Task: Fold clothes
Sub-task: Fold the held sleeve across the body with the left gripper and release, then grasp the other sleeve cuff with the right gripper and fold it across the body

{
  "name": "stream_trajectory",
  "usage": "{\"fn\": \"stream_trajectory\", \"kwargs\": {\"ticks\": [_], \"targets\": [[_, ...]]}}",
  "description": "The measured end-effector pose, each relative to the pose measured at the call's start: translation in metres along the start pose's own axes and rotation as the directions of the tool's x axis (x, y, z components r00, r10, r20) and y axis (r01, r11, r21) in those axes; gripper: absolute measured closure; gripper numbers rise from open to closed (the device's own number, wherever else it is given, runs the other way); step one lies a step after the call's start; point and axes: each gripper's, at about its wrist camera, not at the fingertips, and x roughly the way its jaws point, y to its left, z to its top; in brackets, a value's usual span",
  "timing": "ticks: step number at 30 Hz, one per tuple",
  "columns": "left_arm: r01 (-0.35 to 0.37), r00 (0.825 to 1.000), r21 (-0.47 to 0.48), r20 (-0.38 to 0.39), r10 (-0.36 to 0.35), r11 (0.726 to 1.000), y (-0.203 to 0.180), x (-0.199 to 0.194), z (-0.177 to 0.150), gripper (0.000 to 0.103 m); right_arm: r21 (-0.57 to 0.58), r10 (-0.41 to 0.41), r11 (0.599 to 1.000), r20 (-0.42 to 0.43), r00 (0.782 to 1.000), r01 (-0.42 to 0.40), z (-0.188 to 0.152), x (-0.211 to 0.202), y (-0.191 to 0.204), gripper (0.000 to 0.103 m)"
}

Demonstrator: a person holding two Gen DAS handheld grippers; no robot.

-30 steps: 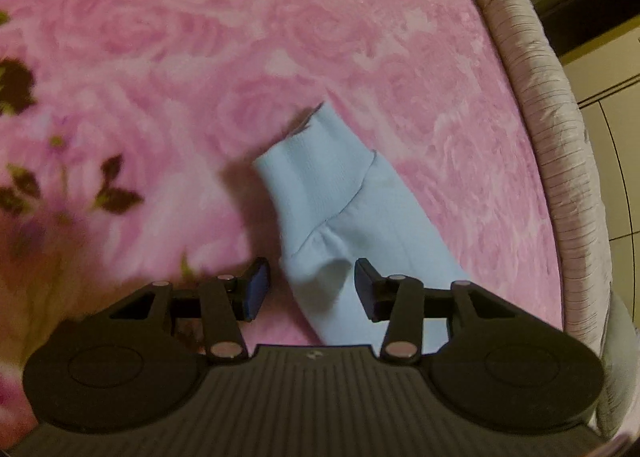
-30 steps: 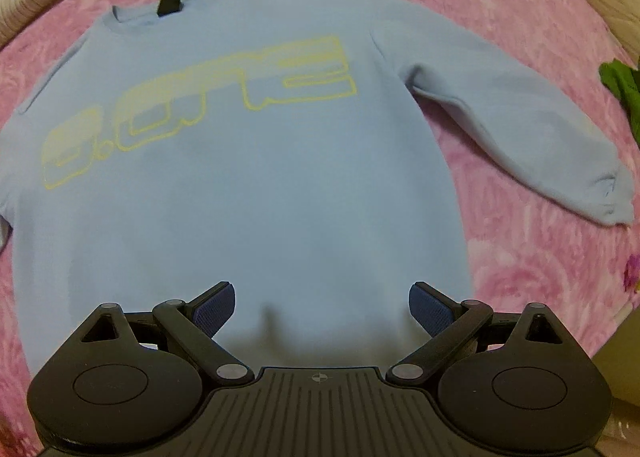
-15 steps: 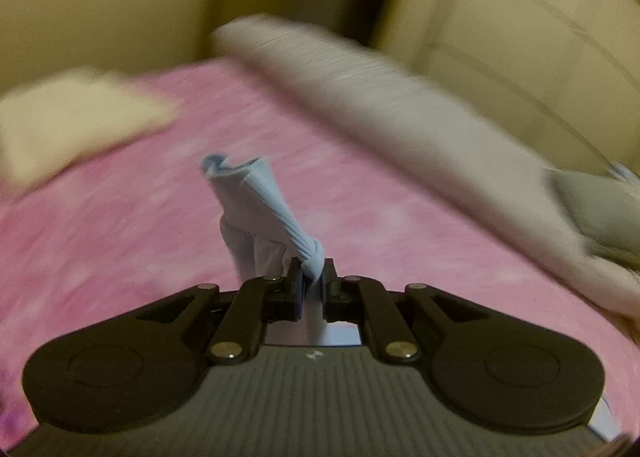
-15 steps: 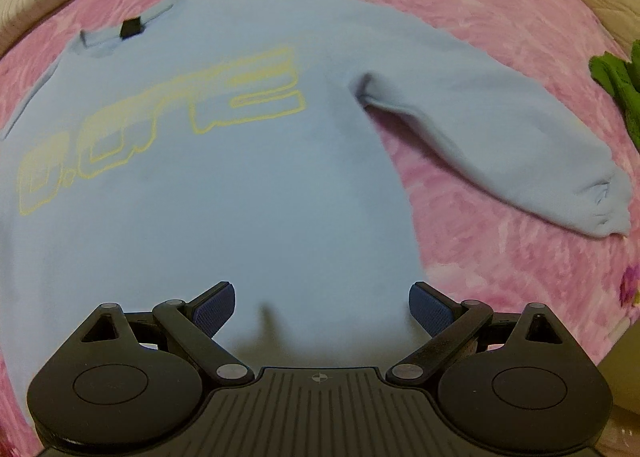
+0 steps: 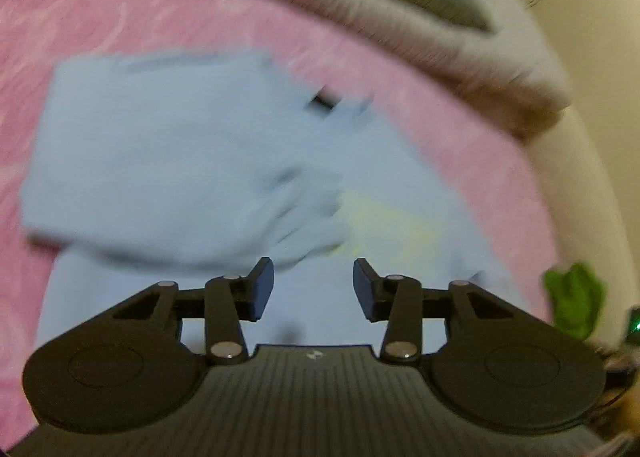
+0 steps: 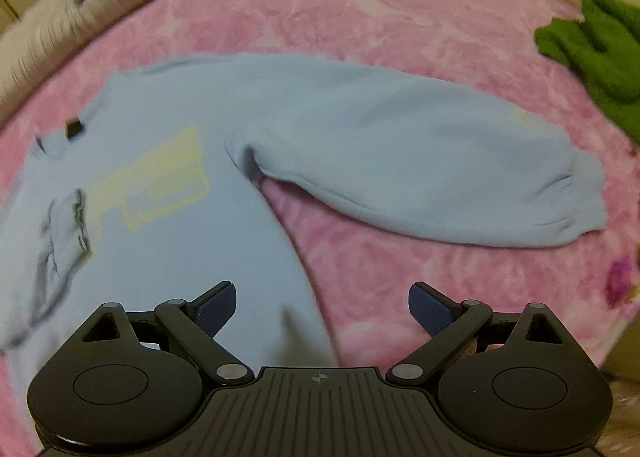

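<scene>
Blue sweatshirt [image 6: 168, 257] flat on pink blanket [image 6: 400, 17]; left gripper [image 5: 314, 281] angled down, jaws opening, empty; right gripper [image 6: 322, 307] steep, spread wide.

Left gripper [image 5: 313, 289]: angled downward, fingers [image 5: 262, 289] opening (nothing between them).
Right gripper [image 6: 322, 311]: pointing steeply down, fingers [image 6: 432, 311] spread wide, gripping nothing.

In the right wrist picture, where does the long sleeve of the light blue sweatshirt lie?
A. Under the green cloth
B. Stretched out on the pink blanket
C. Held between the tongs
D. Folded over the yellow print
B: the long sleeve of the light blue sweatshirt lies spread out on the pink blanket, apart from the green cloth.
</scene>
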Motion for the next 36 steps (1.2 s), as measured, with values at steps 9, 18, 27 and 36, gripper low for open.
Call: {"fn": "stream_trajectory", "kwargs": {"ticks": [9,18,27,36], "targets": [[-0.219,0.975,-0.057,-0.048,0.216,0.974,0.06,-0.014,0.008,0.066,0.123,0.417,0.903,-0.014,0.909,-0.412,0.009,0.04,0.046,0.034],[-0.206,0.977,-0.072,-0.061,0.202,0.976,0.09,-0.005,0.026,0.066,0.213,0.587,0.802,-0.102,0.803,-0.559,0.013,0.115,0.14,0.042],[-0.204,0.978,-0.091,-0.073,0.198,0.975,0.104,0.006,0.023,0.066,-0.071,0.596,0.802,0.022,0.803,-0.593,0.017,0.101,0.18,0.098],[-0.218,0.974,-0.03,-0.072,0.215,0.975,0.096,0.021,0.025,0.066,-0.166,0.461,0.886,0.231,0.857,-0.432,0.017,0.058,0.132,0.098]]}}
